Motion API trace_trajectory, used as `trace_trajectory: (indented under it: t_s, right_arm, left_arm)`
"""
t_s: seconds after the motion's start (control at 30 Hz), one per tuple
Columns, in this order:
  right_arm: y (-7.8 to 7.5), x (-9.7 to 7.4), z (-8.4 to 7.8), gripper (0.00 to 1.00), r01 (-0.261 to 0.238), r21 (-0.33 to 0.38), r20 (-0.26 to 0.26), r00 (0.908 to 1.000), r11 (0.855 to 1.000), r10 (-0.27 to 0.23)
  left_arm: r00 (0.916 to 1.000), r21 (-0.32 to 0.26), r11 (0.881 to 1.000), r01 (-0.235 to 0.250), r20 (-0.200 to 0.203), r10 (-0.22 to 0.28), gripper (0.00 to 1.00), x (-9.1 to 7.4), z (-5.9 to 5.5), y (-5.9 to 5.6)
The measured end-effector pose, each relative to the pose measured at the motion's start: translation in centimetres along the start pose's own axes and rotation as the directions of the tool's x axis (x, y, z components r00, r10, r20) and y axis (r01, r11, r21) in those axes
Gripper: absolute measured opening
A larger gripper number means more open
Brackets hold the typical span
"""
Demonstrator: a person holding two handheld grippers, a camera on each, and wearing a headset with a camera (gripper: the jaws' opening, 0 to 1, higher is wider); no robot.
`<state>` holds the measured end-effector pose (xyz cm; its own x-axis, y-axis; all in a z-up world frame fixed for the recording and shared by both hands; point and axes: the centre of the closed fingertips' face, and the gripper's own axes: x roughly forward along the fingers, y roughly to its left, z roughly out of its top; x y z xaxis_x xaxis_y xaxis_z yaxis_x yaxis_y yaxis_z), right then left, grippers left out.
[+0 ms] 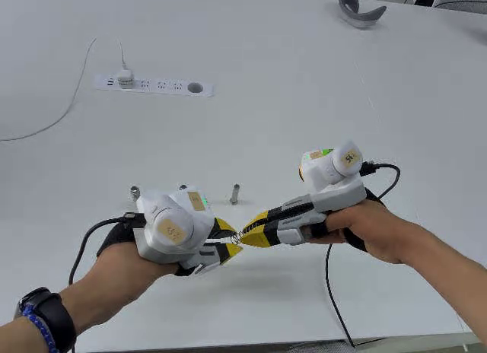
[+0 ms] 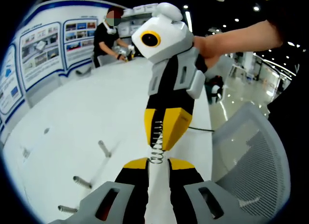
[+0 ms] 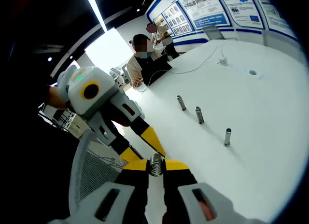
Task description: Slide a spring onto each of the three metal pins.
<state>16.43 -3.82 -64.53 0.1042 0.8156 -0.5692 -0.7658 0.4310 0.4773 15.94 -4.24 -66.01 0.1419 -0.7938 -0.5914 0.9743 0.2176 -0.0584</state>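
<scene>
Spring (image 2: 156, 143) pinched at opposite ends by left gripper (image 2: 157, 162) and right gripper (image 3: 155, 166)

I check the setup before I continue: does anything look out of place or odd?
Nothing looks spilled or broken. One thing stands out: the spring is in the air, pinched at its two ends by the left gripper and the right gripper at once, away from the bare pin.
</scene>
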Motion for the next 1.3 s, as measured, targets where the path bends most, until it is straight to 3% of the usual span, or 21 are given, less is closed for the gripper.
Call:
trace_trajectory:
  t_s: [0.17,0.5,0.6,0.87,1.3]
  right_arm:
    - [-0.4,-0.4,-0.2,0.12,0.018,0.01,0.011,0.9998,1.0,-0.018]
    - [-1.5,-1.0,-0.7,0.12,0.078,0.024,0.027,0.9965,0.997,-0.079]
    - [-2.0,-1.0,-1.3,0.12,0.1,0.038,0.007,0.9949,0.994,-0.101]
    - [-3.1,-1.1,-2.0,0.12,0.156,0.029,-0.021,0.9876,0.987,-0.156]
    - [-5.4,-1.4,-2.5,0.12,0.219,-0.024,-0.099,0.9704,0.975,-0.22]
  left_arm:
    - [0.9998,-0.025,1.0,-0.018,-0.001,0.018,0.2,0.0,-0.5,0.3]
    - [0.9963,-0.095,0.992,-0.086,-0.013,0.085,0.24,-0.9,-2.3,2.3]
    - [0.9948,-0.116,0.988,-0.102,-0.014,0.101,0.27,-1.3,-2.7,2.8]
    - [0.9863,-0.197,0.967,-0.164,-0.021,0.163,0.35,-2.1,-3.8,4.4]
    - [0.9745,-0.27,0.937,-0.224,-0.044,0.22,0.42,-3.1,-6.1,5.6]
